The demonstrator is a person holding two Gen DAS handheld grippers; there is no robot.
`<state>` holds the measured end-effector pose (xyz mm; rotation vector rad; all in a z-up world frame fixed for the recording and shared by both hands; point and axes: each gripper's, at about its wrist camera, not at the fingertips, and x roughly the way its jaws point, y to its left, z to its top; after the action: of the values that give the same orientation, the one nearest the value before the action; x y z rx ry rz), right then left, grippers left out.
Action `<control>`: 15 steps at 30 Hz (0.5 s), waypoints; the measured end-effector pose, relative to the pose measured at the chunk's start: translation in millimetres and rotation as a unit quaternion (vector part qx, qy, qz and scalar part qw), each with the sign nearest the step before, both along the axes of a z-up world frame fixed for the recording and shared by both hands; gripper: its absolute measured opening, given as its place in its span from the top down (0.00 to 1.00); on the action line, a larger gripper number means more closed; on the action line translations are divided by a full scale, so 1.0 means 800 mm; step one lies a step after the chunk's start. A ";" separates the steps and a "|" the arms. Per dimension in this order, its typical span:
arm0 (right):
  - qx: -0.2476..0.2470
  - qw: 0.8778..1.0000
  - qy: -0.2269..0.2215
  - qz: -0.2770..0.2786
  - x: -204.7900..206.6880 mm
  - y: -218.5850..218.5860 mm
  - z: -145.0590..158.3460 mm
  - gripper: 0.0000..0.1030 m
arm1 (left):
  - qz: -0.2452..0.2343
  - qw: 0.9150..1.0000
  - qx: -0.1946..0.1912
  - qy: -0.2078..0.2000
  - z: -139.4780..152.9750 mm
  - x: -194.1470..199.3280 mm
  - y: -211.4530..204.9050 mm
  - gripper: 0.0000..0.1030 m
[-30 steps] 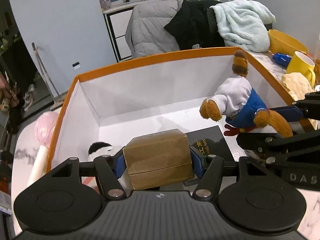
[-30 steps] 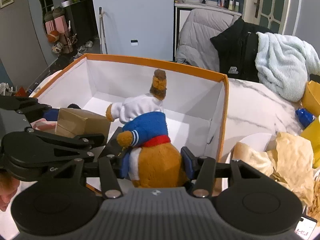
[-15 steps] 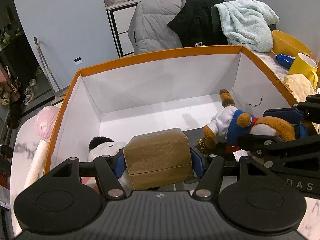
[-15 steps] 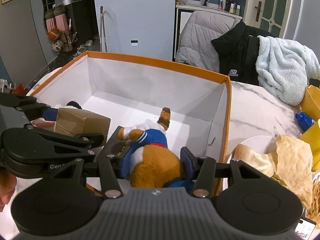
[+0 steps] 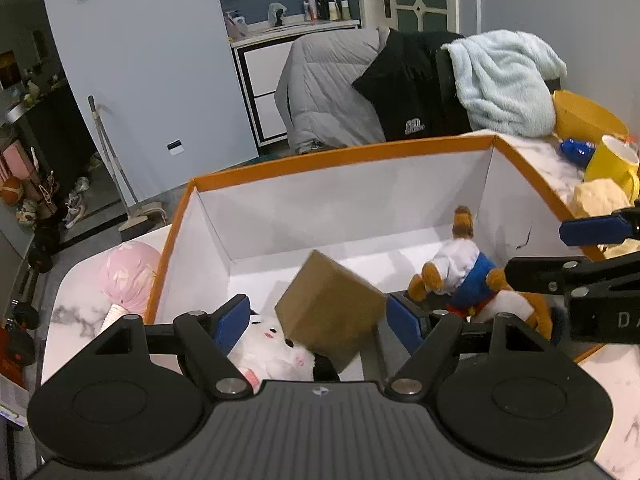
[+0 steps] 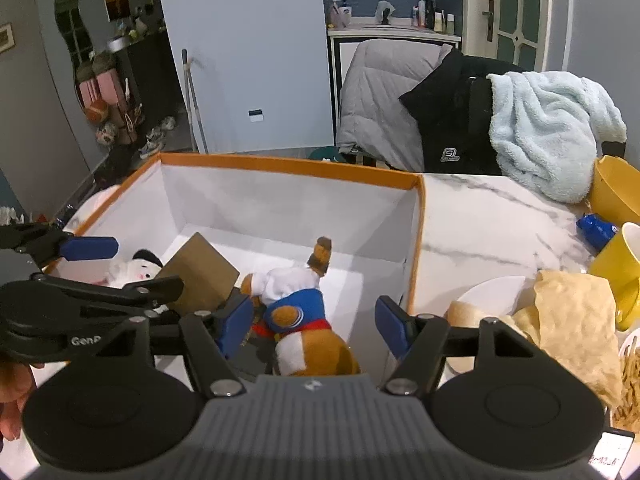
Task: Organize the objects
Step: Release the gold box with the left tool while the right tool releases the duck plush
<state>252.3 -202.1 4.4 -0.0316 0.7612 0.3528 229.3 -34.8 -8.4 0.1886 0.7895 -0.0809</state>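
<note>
An orange-rimmed white box (image 5: pixel 340 160) (image 6: pixel 280 166) stands on the marble table. My left gripper (image 5: pixel 320 320) (image 6: pixel 132 266) hangs over its near left part, jaws opening. A brown cardboard box (image 5: pixel 332 312) (image 6: pixel 200 272) lies tilted between them, clear of both pads, leaning on a white plush toy (image 5: pixel 272 344) (image 6: pixel 132 270). My right gripper (image 6: pixel 316 326) (image 5: pixel 560 248) is over the near right part, jaws opening too. A brown bear toy in white and blue clothes (image 6: pixel 300 308) (image 5: pixel 460 276) lies on the box floor between its pads, untouched.
A pink plush item (image 5: pixel 128 276) lies left of the box. To the right are a yellow mug (image 6: pixel 624 272), a yellow bowl (image 6: pixel 616 192), a blue object (image 6: pixel 598 230), crumpled paper (image 6: pixel 568 320) and a white plate (image 6: pixel 492 292). Jackets and a pale blue blanket (image 6: pixel 548 132) hang behind.
Both grippers have opened. The brown box left the left pads and tipped over. The bear went from upright down to the box floor and is free of the right pads.
</note>
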 end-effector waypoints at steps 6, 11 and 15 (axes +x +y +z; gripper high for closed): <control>0.010 1.000 -0.004 0.000 -0.003 -0.010 0.010 0.39 | 0.000 1.000 -0.015 -0.016 0.013 -0.012 0.006 0.14; 0.015 1.000 -0.009 0.005 -0.012 -0.007 0.018 0.39 | -0.005 1.000 -0.016 -0.027 0.026 -0.025 0.008 0.14; 0.017 1.000 -0.017 0.013 -0.023 -0.004 0.026 0.39 | -0.004 0.999 -0.027 -0.040 0.041 -0.040 0.018 0.14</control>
<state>233.6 -205.6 25.4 -0.0148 0.7218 0.3883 197.0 -20.7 24.1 0.1435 0.7056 -0.1014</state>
